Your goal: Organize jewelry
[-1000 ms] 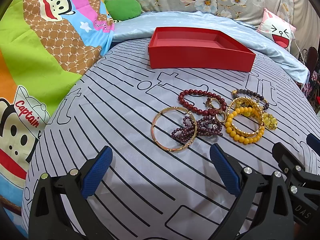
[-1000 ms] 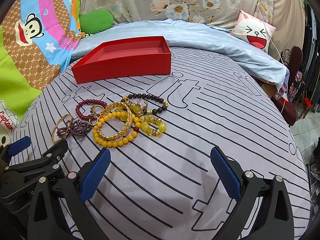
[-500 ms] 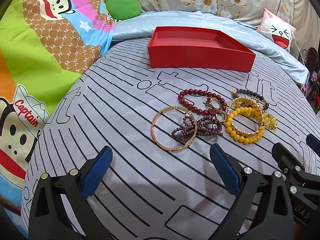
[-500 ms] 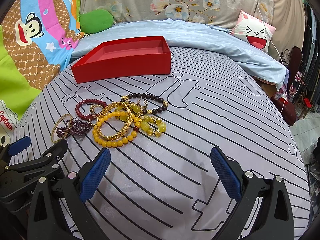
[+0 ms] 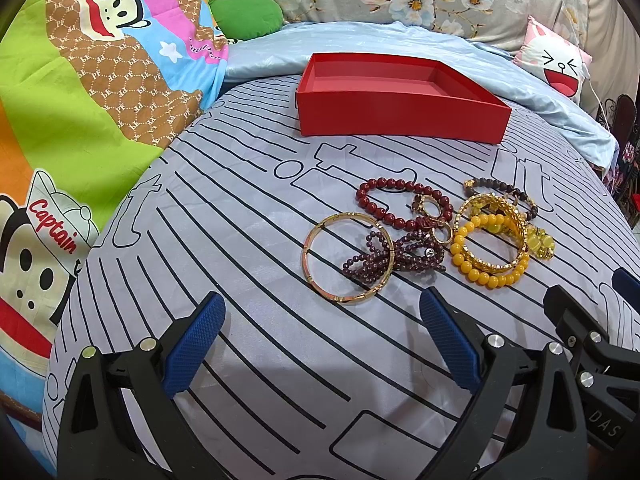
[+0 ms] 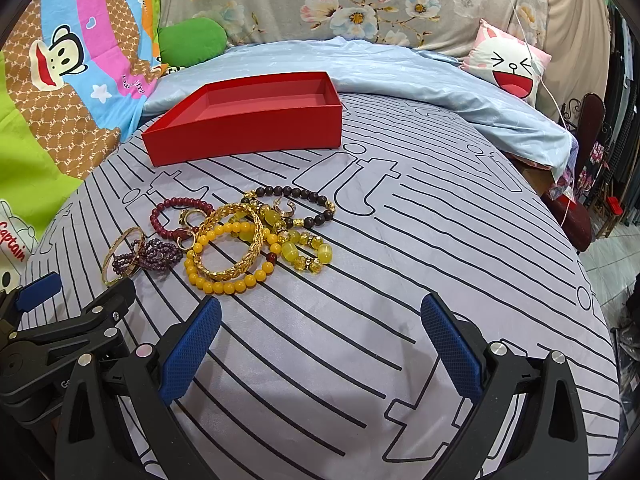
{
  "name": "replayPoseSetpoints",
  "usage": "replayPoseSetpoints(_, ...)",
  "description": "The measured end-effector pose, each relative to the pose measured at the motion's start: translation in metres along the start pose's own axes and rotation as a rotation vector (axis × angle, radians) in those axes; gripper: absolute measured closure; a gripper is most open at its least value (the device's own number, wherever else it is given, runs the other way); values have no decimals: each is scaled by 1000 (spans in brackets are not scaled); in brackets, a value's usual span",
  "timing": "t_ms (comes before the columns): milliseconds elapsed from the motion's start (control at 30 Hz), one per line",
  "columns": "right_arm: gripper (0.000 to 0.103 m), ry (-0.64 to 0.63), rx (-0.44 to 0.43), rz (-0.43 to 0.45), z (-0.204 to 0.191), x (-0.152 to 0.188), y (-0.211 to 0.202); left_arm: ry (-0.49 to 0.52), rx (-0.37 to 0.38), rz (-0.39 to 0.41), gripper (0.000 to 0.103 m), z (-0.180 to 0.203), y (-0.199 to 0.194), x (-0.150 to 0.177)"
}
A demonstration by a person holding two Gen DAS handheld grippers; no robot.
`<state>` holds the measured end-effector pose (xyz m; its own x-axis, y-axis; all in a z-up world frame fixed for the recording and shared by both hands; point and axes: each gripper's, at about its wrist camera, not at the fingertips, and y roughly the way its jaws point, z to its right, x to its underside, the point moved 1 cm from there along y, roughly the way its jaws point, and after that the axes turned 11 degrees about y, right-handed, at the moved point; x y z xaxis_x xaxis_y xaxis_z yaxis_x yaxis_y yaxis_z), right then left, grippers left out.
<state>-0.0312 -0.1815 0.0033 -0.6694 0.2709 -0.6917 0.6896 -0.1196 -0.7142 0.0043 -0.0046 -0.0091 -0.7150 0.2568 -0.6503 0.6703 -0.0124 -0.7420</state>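
**Operator:** Nothing has moved since the earlier frames: both claws hold the same pose and the jewelry lies as it did. Report status.

**Me:** Left gripper [image 5: 322, 340]: jaws spread wide, holding nothing, low over the striped sheet [image 5: 248, 216]. Right gripper [image 6: 320, 340]: same condition. The red box [image 5: 400, 116] sits at the far side, with no jewelry visible in it. All the jewelry lies in one heap between the box and my claws.

**Operator:** Hazards?

**Me:** The gold bangle [image 5: 347, 257], nearest my left claw, has the purple bead strand [image 5: 394, 258] draped across its right rim. Lifting the bangle likely drags the strand along. The yellow bead bracelet [image 6: 228, 258] and gold chain bracelet [image 6: 234, 242] overlap, so one pinch could catch both. The soft sheet may bunch up between closing fingers.

**Operator:** Limits of view?

**Me:** Small rings between the dark red bracelet [image 5: 400, 204] and the yellow cluster are hard to separate. Each claw shows only partly in the other's camera.
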Motion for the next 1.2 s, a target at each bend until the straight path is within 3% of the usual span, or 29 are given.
replayPoseSetpoints(367, 6, 3, 2, 4, 3, -1, -1, -1, 1, 8, 10, 1, -3, 0)
replayPoseSetpoints(733, 7, -27, -17, 11, -8, -3, -15, -84, 50, 30, 9, -16, -22, 0)
replayPoseSetpoints(1200, 7, 0, -22, -17, -3, -9, -9, -44, 78, -43, 9, -23, 6, -8)
